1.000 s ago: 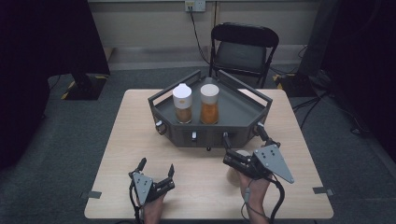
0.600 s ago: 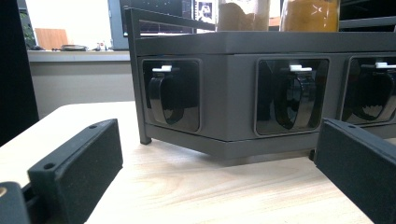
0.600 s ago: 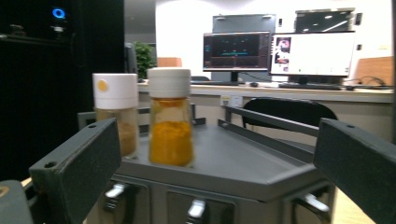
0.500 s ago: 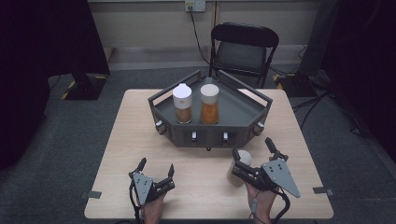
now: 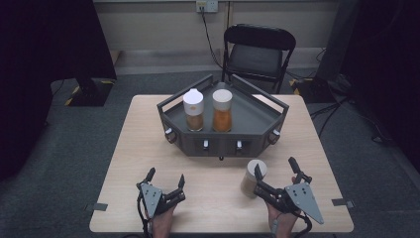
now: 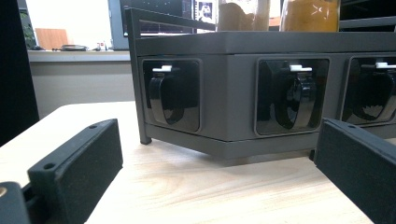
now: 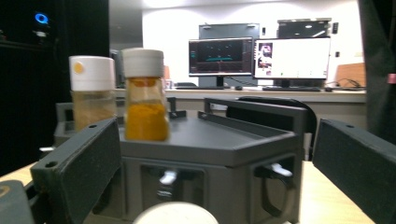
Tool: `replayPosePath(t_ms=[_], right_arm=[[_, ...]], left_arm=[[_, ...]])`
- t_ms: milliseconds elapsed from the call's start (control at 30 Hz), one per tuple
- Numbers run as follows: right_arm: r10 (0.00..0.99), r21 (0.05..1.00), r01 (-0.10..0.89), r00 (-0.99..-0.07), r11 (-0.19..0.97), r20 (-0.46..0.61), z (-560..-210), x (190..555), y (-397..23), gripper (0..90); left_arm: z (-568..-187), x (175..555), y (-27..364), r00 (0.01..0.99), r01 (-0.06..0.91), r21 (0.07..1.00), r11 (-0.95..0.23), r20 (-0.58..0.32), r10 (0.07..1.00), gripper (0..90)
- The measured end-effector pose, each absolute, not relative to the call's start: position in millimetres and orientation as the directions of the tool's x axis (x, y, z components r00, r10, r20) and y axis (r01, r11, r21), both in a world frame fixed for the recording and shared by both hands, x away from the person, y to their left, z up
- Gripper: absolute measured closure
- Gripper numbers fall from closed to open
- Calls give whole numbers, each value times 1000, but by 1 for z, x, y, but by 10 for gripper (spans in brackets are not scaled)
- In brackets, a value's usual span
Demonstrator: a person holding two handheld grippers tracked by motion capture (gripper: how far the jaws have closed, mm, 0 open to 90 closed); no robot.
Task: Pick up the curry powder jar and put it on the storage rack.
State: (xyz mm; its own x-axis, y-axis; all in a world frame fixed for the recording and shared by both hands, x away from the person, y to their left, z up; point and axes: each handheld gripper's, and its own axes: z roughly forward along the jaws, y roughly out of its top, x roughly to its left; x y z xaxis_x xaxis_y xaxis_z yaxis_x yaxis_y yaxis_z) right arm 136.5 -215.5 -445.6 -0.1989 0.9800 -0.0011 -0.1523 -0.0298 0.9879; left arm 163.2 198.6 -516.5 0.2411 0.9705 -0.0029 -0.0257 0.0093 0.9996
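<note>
Drew back the right gripper (image 5: 275, 174), fingers apart, leaving the upright white-capped tan jar (image 5: 252, 177) just left, unclamped.

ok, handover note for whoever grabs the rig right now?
Left tongs: open, empty, resting near the table's front edge.
Right tongs: open, around the loose jar but not closed on it.
Rack: mid-table, holding a brown-filled jar and an orange-filled jar, both capped, side by side.
Done: two jars racked.
Left: probably grip the loose jar and set it in the rack.
</note>
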Motion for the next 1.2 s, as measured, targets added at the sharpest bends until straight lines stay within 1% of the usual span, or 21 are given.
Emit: replayPosePath(t_ms=[200, 300, 500, 733, 1200], right_arm=[[991, 990, -139, -136, -23, 4, -456, 135, -222, 0], [993, 990, -138, -119, -19, 3, -463, 136, -226, 0], [994, 992, -126, -112, -22, 8, -478, 140, -235, 0], [996, 994, -111, -84, -16, 6, -494, 143, -240, 0], [998, 999, -40, -53, -29, 26, -511, 150, -246, 0]], left_arm=[[-517, 163, 199, 241, -26, 1000, 9, -3, 971, 5], [-517, 163, 199, 241, -26, 1000, 10, -3, 971, 5], [-517, 163, 199, 241, -26, 1000, 9, -3, 971, 5], [-517, 163, 199, 241, -26, 1000, 10, -3, 971, 5], [-517, 163, 199, 241, -26, 1000, 9, -3, 971, 5]])
